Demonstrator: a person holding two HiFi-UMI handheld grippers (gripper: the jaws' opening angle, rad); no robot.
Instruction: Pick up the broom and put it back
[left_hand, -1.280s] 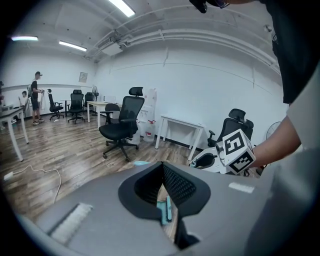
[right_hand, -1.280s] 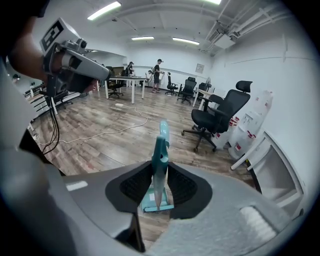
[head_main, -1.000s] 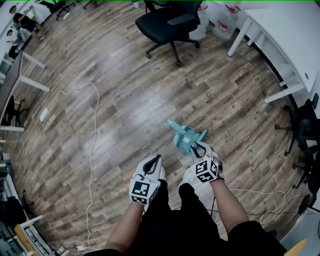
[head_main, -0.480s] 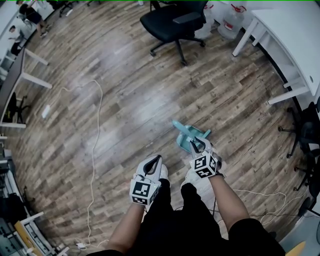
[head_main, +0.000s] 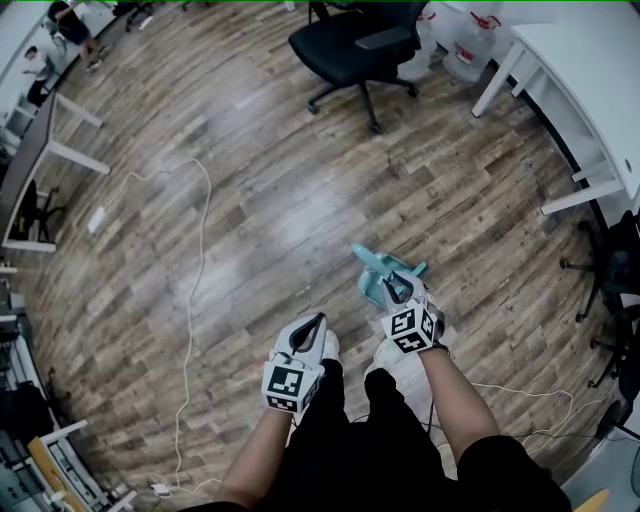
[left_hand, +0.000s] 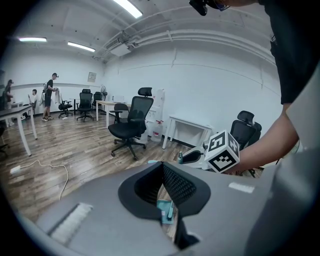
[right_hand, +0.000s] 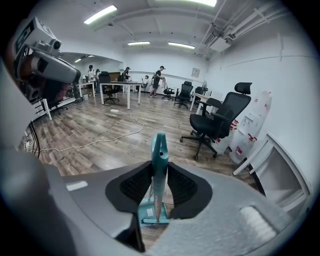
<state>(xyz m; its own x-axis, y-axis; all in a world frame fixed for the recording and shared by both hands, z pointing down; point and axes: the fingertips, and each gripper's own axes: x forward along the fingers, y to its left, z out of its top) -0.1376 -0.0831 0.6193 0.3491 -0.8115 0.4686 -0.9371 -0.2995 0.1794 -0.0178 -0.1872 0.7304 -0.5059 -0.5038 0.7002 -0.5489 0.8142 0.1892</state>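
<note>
Wood floor (head_main: 260, 200), teal broom (right_hand: 159, 160), slim upright handle

surface: wood-plank floor (head_main: 280, 200) | on it: white cable (head_main: 190, 320), black office chair (head_main: 360, 45), white desk (head_main: 590, 70)

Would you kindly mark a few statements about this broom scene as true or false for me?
1. The right gripper is closed on the teal broom handle. True.
2. The left gripper also holds the broom. False: its jaws are together with nothing between them.
3. A black office chair stands on the floor ahead of the person. True.
4. The floor is carpeted. False: it is wood planking.
</note>
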